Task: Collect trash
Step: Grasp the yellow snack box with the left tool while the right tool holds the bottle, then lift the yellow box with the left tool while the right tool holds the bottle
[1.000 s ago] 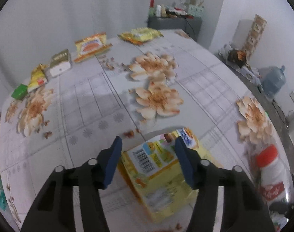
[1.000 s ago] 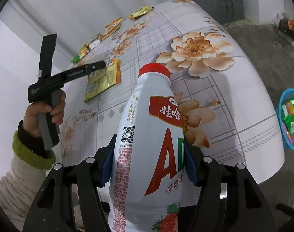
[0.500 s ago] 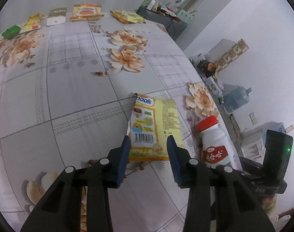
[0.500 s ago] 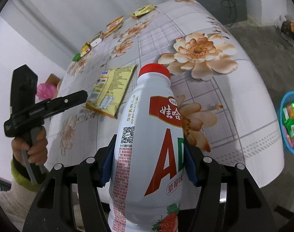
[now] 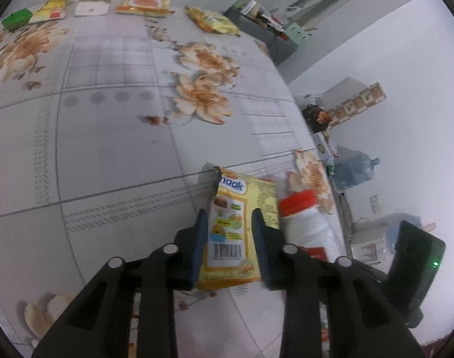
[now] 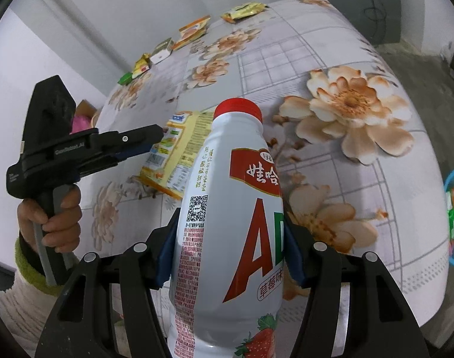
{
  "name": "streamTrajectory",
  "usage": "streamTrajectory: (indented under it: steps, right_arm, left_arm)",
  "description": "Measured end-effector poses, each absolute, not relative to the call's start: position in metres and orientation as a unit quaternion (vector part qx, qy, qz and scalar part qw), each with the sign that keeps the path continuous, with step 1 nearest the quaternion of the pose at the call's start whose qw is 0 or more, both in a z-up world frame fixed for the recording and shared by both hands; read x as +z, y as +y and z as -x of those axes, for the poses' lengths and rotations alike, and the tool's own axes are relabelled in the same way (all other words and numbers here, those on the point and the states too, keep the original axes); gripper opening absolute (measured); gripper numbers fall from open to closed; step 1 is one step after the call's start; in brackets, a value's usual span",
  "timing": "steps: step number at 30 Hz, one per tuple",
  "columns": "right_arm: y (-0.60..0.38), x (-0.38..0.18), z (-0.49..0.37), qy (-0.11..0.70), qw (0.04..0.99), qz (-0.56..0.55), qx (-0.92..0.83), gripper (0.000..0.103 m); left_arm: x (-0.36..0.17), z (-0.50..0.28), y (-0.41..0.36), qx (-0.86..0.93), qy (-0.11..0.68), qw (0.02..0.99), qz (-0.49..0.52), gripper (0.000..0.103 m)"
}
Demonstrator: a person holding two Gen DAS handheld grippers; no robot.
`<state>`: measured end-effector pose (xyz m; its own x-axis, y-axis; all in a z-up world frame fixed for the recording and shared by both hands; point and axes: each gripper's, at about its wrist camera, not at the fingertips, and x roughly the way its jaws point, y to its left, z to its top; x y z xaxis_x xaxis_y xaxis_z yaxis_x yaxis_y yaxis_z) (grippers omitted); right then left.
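Two grippers are in view, one bottle, and six wrappers or packs in all on the flowered table [image 5: 107, 137].

The right gripper [image 6: 229, 256] grips the bottle [image 6: 227, 238], its blue pads pressed on the white body at either side. The bottle stands upright between the fingers, its long axis running from 6 to 12 o'clock in the right wrist view, red cap [image 6: 238, 109] at the 12 o'clock end. In the left wrist view the same bottle [image 5: 307, 226] shows at 4 o'clock of the yellow pack, just beside it.

The left gripper [image 5: 229, 238] hangs over the yellow pack [image 5: 238, 226], pointing steeply down at it. Its jaws have just been closing and stand narrow but still apart, one pad at each long side of the pack's near half; whether the pads already press the pack cannot be told. A hand [image 6: 52, 217] in a green-cuffed white sleeve holds this gripper's handle.

The yellow pack lies flat on the table near its right edge. Its long axis runs from 6 to 12 o'clock in the left wrist view, barcode end at 6, torn printed end at 12.

Along the far edge of the table, from 10 to 12 o'clock, lie five more pieces in a row: a green pack [image 5: 16, 18], a yellow-and-red wrapper [image 5: 52, 9], a white-and-olive packet [image 5: 94, 3], an orange packet [image 5: 145, 1] and a yellow crumpled bag [image 5: 213, 21].

At 3 o'clock in the right wrist view, off the table, a blue basket [image 6: 453, 179] holds green items.
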<state>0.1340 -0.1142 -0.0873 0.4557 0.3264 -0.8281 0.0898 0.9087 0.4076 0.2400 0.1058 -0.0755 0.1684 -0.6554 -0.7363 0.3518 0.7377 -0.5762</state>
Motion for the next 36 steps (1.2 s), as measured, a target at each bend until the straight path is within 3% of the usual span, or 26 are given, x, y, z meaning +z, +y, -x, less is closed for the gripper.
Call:
streamTrajectory:
  steps: [11,24,36]
  right_arm:
    - [-0.119,-0.089,-0.133,0.513,0.828,-0.211,0.084,0.057]
    - [-0.128,-0.087,-0.122,0.51,0.828,-0.226,0.058,0.057]
    - [-0.147,-0.089,-0.123,0.528,0.803,-0.272,0.054,0.066]
  left_arm:
    - [-0.066,-0.229,0.091,-0.393,0.538,0.726,0.171,0.018]
    - [-0.064,-0.207,0.072,-0.331,0.513,0.79,0.045,0.005]
    - [-0.059,-0.153,0.055,-0.316,0.463,0.827,-0.044,0.004]
